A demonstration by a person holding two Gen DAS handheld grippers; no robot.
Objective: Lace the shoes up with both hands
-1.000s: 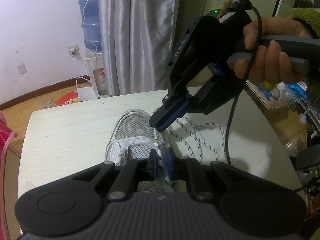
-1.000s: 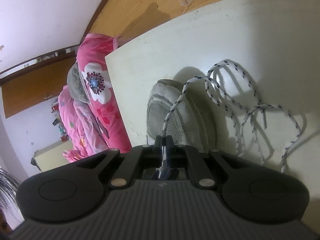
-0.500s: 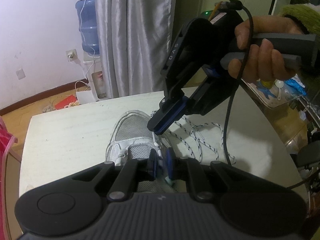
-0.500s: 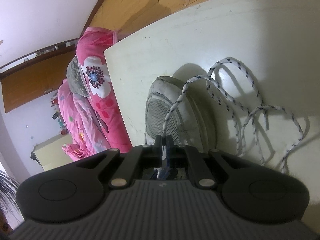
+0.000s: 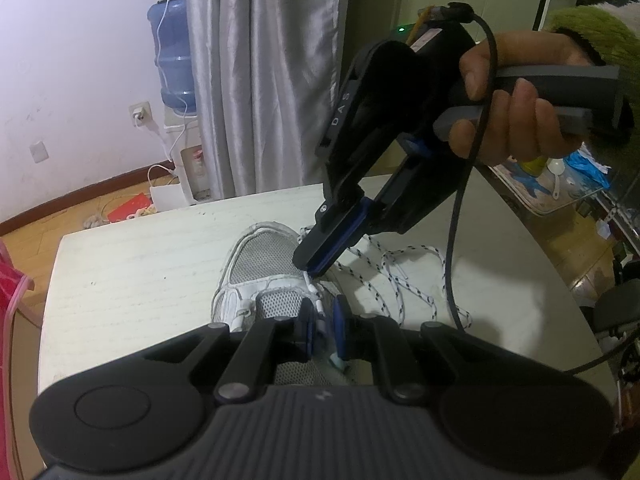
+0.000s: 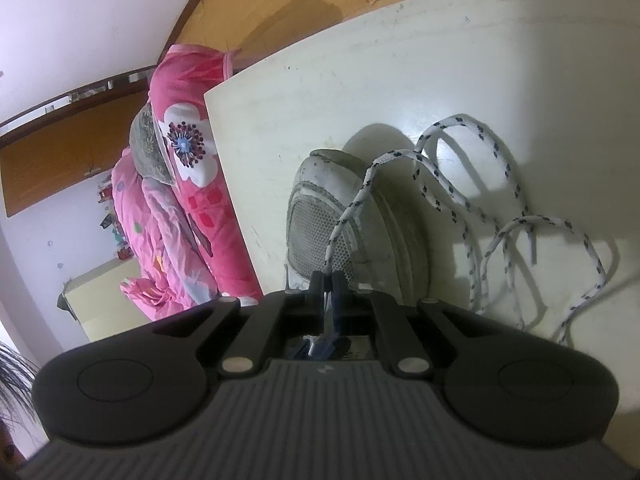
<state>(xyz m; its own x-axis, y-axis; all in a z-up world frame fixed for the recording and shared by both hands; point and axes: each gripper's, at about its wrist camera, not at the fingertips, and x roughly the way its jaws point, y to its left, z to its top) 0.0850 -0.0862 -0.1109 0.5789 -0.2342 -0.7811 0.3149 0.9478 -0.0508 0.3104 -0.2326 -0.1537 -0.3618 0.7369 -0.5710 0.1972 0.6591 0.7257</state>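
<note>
Gripper-pinched [image 6: 328, 280] speckled white lace [image 6: 472, 208]

One shoe [image 5: 264, 276], one speckled lace [image 6: 472, 208], two grippers, one table [image 5: 132, 264], one water bottle [image 5: 173, 52]

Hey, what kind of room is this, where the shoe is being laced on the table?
Most likely a room in someone's home, perhaps a bedroom. A pink flowered quilt is piled beside the table, a water bottle sits on a dispenser by the grey curtain, and the floor is wood.
</note>
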